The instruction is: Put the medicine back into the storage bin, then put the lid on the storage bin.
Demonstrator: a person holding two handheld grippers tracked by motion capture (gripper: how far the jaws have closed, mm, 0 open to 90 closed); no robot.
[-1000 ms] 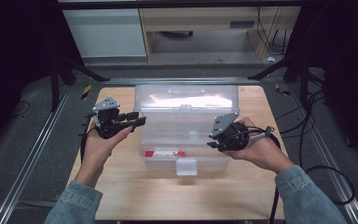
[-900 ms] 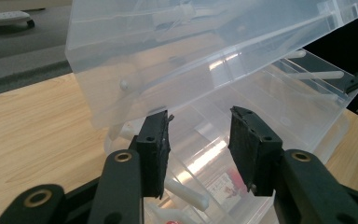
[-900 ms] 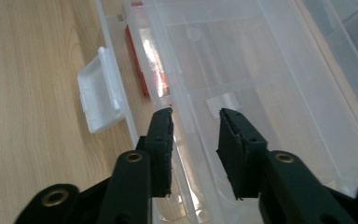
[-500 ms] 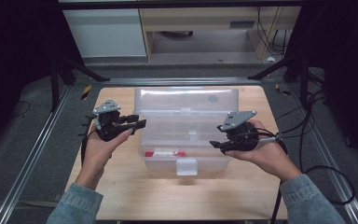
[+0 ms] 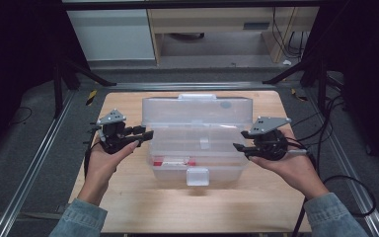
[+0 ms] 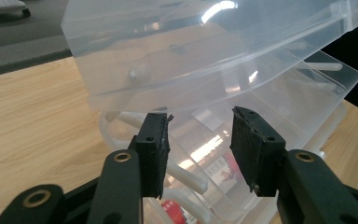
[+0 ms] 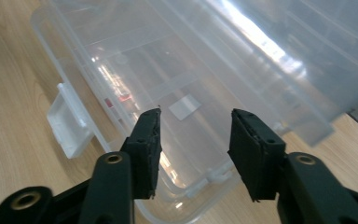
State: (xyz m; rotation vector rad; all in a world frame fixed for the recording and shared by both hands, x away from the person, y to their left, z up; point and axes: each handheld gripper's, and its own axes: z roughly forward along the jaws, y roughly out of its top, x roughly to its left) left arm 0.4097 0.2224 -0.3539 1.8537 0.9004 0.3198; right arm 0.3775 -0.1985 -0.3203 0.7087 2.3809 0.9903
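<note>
A clear plastic box (image 5: 197, 143) is sitting in the middle of the wooden table (image 5: 128, 207), its lid (image 5: 197, 106) standing raised at the far side; a white latch (image 5: 198, 176) is hanging at its near front wall, and a red-and-white item (image 5: 171, 161) is lying inside near the front left; beyond the table, a pale cabinet (image 5: 113, 34) and dark frame legs are standing on the grey floor; nothing is lying between the grippers and the box.

The left gripper (image 5: 145, 134) is hovering just beside the box's left end, jaws pointing toward it; in the left gripper view its jaws are standing apart with a clear gap, holding nothing, the tilted lid (image 6: 205, 51) looming over the open tray (image 6: 261, 121) ahead; the right gripper (image 5: 241, 147) is hovering at the box's right end, jaws likewise spread and empty; in the right gripper view the box interior (image 7: 177, 93) and the latch (image 7: 70, 123) are lying just past its tips.

Compared with a second ago, the lid is standing further up and back; the right gripper is sitting farther right, off the box's front right part; the left gripper is staying nearly where it was.
</note>
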